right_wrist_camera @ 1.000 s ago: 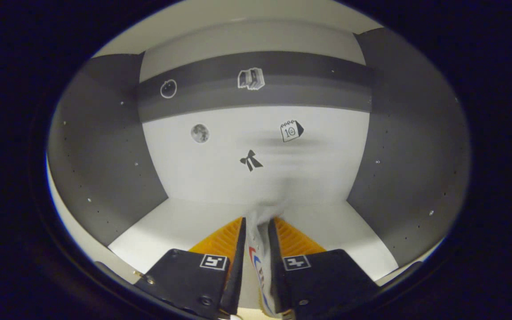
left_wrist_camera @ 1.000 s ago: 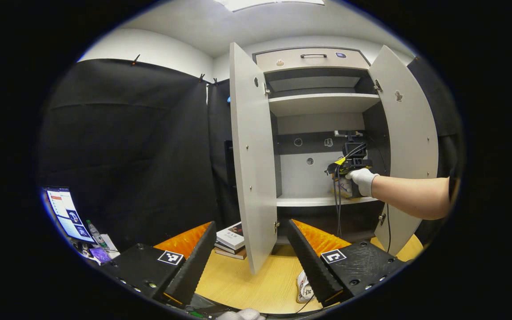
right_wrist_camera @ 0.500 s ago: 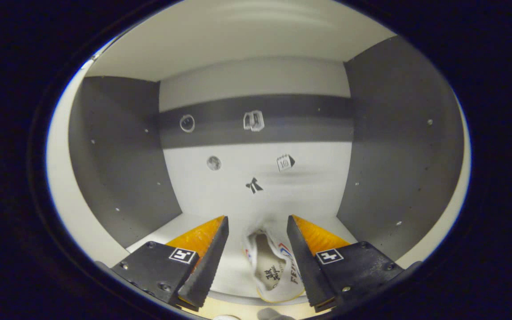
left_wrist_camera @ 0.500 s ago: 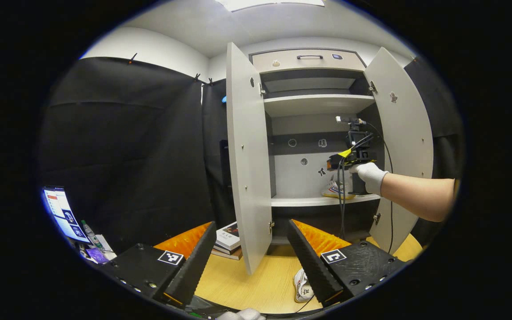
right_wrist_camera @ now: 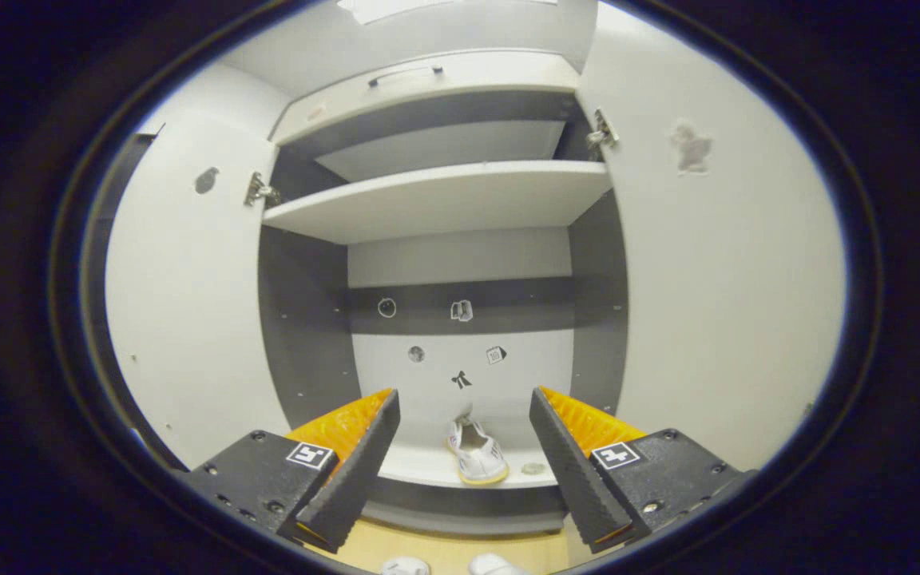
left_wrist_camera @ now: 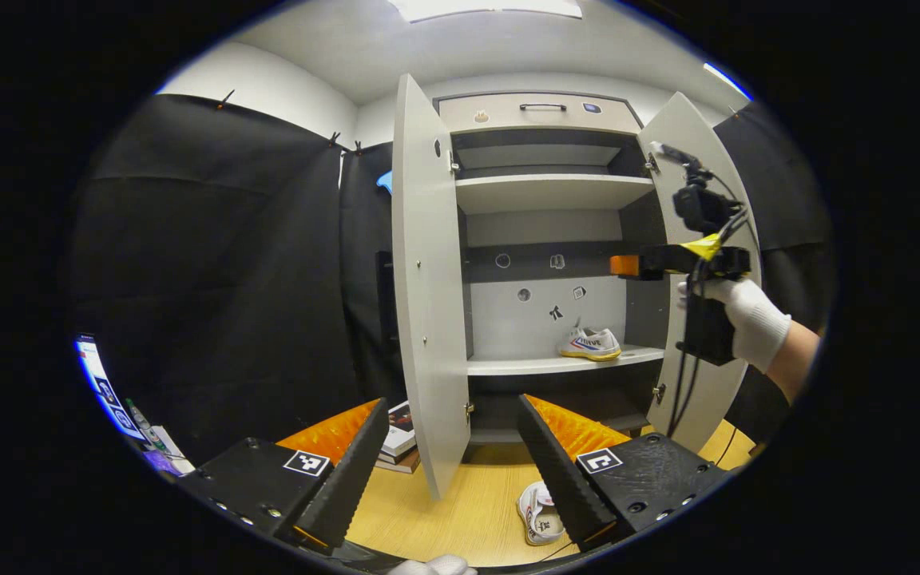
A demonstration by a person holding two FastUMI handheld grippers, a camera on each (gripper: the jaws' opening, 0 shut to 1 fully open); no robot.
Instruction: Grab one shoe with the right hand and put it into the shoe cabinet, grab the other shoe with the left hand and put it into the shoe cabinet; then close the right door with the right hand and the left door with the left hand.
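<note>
**Right tongs withdrawn from the cabinet; first shoe left on the lower shelf.**
Since the frame one second earlier, the right tongs [right_wrist_camera: 464,459] have released the white low-top canvas shoe with red and blue side stripes [left_wrist_camera: 589,344] and backed out of the pale grey two-door shoe cabinet [left_wrist_camera: 544,182]. They now stand wide open and empty, clear of the opening. The shoe rests upright on the lower shelf [left_wrist_camera: 508,366], toward its right side, leaving room beside it for its pair. The left tongs [left_wrist_camera: 444,467] are also wide open, holding nothing, and hover above the light wooden surface [left_wrist_camera: 460,511]. The second white shoe [left_wrist_camera: 541,513] lies there just beside the right finger, probably the next pickup. Both doors stand open, so access remains unobstructed.
</note>
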